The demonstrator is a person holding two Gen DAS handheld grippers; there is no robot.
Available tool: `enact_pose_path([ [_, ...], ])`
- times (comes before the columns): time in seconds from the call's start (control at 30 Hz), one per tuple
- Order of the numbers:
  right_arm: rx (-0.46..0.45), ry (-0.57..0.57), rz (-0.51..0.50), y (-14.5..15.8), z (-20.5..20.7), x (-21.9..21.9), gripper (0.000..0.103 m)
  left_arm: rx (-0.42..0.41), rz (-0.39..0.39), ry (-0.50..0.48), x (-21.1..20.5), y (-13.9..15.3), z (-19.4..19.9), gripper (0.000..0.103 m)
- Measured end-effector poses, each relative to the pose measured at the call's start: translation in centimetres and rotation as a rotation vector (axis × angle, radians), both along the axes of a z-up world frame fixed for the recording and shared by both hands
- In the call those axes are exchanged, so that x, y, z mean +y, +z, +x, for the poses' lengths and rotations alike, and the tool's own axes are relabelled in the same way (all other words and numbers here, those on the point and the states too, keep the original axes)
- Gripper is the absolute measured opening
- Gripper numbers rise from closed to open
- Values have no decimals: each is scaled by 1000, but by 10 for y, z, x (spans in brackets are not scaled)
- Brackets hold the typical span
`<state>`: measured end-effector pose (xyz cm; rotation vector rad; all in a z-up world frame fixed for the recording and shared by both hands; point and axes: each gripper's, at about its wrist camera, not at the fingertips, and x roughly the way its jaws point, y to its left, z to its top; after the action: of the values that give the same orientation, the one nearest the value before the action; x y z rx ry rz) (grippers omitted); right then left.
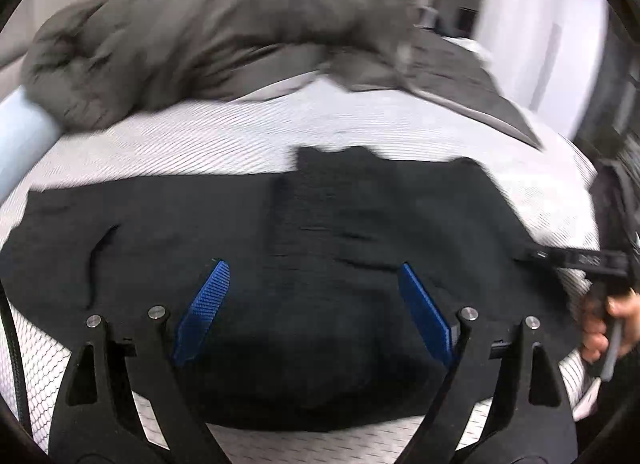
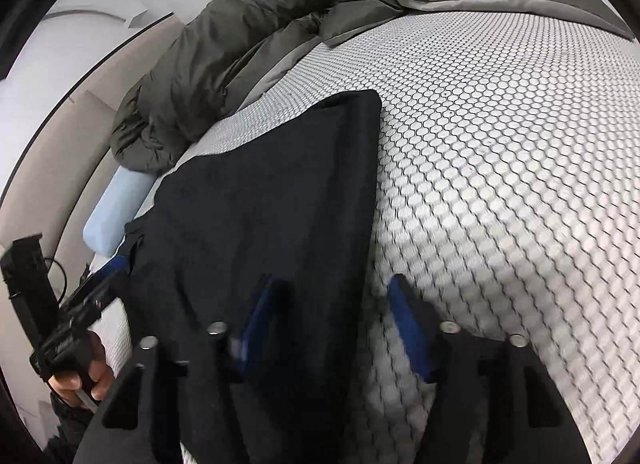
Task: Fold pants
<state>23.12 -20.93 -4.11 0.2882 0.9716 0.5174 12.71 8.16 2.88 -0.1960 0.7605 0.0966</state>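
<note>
Black pants [image 1: 312, 248] lie flat across the white honeycomb-patterned mattress [image 1: 200, 143], partly folded, with a doubled layer in the middle. My left gripper [image 1: 312, 276] is open just above the pants' near part, its blue pads [image 1: 208, 304] spread wide. In the right wrist view the pants [image 2: 260, 203] run away from me. My right gripper [image 2: 332, 296] is open over the pants' right edge, with one blue finger [image 2: 256, 324] over the cloth and the other over the mattress [image 2: 500, 183]. The right gripper shows at the right edge of the left wrist view [image 1: 536, 255], its tips at the pants' end.
A grey-green duvet [image 1: 208, 35] is heaped along the far side of the mattress; it also shows in the right wrist view [image 2: 224, 51]. A light blue pillow [image 2: 116, 211] lies at the bed's far left end. The left gripper [image 2: 120, 266] shows at the pants' left edge.
</note>
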Motion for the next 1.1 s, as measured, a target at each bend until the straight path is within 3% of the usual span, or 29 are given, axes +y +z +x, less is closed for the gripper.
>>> enact_pose_path([
  [0.1,9,26,-4,3,7,9,12,57,-71,33,22,-16,10,85],
  [0.17,-28,53,-32,12,7,11,9,94,-82,15,24,-24,14,84],
  [0.33,-80,14,-20,33,18,-17,9,145,-132,-127,-7,-32,18,82],
  [0.43,-56,-34,-64,27,27,-27,16,160,-70,-170,-25,-32,15,82],
  [0.5,-50,-76,-82,29,22,-32,21,118,-46,-143,-27,-24,11,82],
  [0.57,-121,-102,-132,42,12,-32,22,46,-41,-103,-29,-10,2,82],
  [0.63,-214,-123,-178,58,-7,-28,22,-18,-20,-133,-42,1,-1,82],
  [0.7,-231,-82,-167,64,-16,-8,22,-37,30,-187,-61,5,1,82],
  [0.77,-191,14,-149,56,-18,17,22,-40,27,-257,-82,3,10,78],
  [0.83,-154,134,-167,42,-18,46,22,3,19,-359,-103,-7,19,61],
  [0.93,-82,231,-265,13,-14,72,22,75,117,-419,-123,-24,26,53],
  [1.0,-118,235,-320,11,-17,68,21,79,116,-420,-116,-29,23,52],
  [1.1,-150,92,-434,18,-17,25,21,78,87,-402,-97,-31,18,52],
])
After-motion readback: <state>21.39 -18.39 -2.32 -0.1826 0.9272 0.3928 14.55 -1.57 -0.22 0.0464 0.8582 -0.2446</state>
